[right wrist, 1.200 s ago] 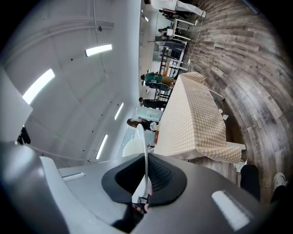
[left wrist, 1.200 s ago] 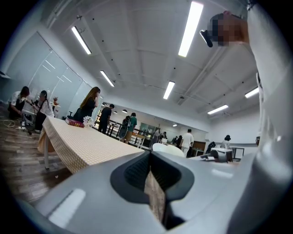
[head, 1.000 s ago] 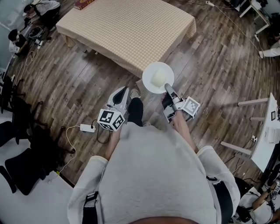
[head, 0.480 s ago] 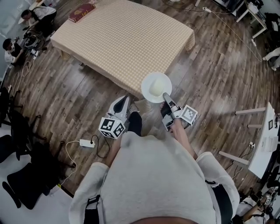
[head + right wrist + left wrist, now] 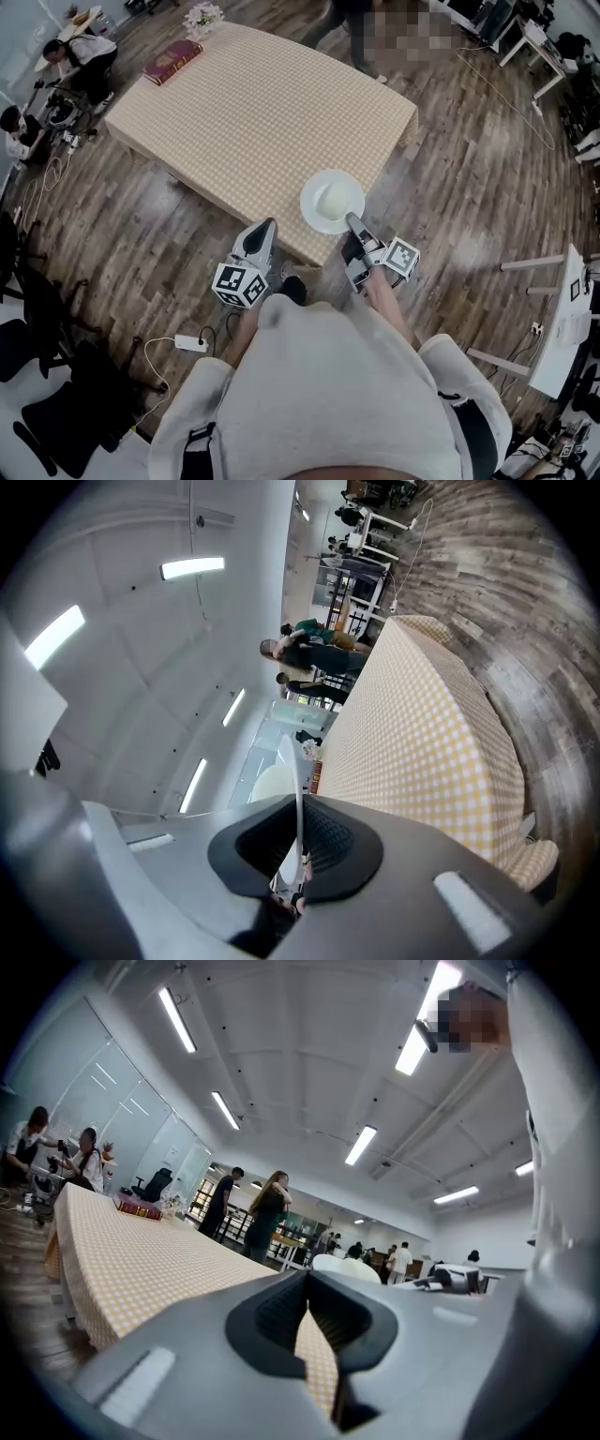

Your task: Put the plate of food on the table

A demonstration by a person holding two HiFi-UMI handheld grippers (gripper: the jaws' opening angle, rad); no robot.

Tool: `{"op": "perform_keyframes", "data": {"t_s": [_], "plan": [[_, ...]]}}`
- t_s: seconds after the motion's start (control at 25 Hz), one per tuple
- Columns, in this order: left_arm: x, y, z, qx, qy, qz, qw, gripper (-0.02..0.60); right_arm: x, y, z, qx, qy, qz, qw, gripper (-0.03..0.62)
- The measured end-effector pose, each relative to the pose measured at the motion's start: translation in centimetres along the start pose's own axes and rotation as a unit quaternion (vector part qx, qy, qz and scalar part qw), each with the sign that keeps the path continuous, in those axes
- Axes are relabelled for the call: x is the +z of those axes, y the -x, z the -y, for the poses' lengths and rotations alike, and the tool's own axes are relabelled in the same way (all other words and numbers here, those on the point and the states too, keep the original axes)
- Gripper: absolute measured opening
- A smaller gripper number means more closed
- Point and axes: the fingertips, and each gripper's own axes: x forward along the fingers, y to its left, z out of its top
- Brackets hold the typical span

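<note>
A white plate point(image 5: 312, 212) carries a pale mound of food point(image 5: 335, 198). It hangs level over the near edge of the table point(image 5: 253, 112), which wears a yellow checked cloth. My right gripper point(image 5: 351, 218) is shut on the plate's near rim. In the right gripper view the rim point(image 5: 298, 761) runs edge-on between the pads of the right gripper point(image 5: 300, 808), with the food point(image 5: 267, 785) to its left and the table point(image 5: 412, 733) beyond. My left gripper point(image 5: 270, 223) is shut and empty just short of the table's edge. The left gripper point(image 5: 306, 1283) looks along the tabletop point(image 5: 141, 1251).
A red book point(image 5: 172, 61) and a bunch of flowers point(image 5: 203, 16) lie at the table's far left corner. People sit at the far left point(image 5: 80, 47) and one stands beyond the table point(image 5: 356, 19). A power strip point(image 5: 190, 343) lies on the wood floor. Black chairs point(image 5: 37, 272) stand left, a white desk point(image 5: 567, 319) right.
The person has stepped up to the table. The plate, still in the right gripper, has gone from over the floor to over the table's near edge. The left gripper came along.
</note>
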Motion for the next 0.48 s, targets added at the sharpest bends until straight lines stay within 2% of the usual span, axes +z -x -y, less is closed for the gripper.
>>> {"op": "perform_keyframes", "data": {"t_s": [0.48], "plan": [[4.6,-8.7,-8.8,-0.025,-0.003,0.004,0.9997,0.008,5.0,-11.5,-1.7,0.003,0.009,0.018,1.0,0.008]]}}
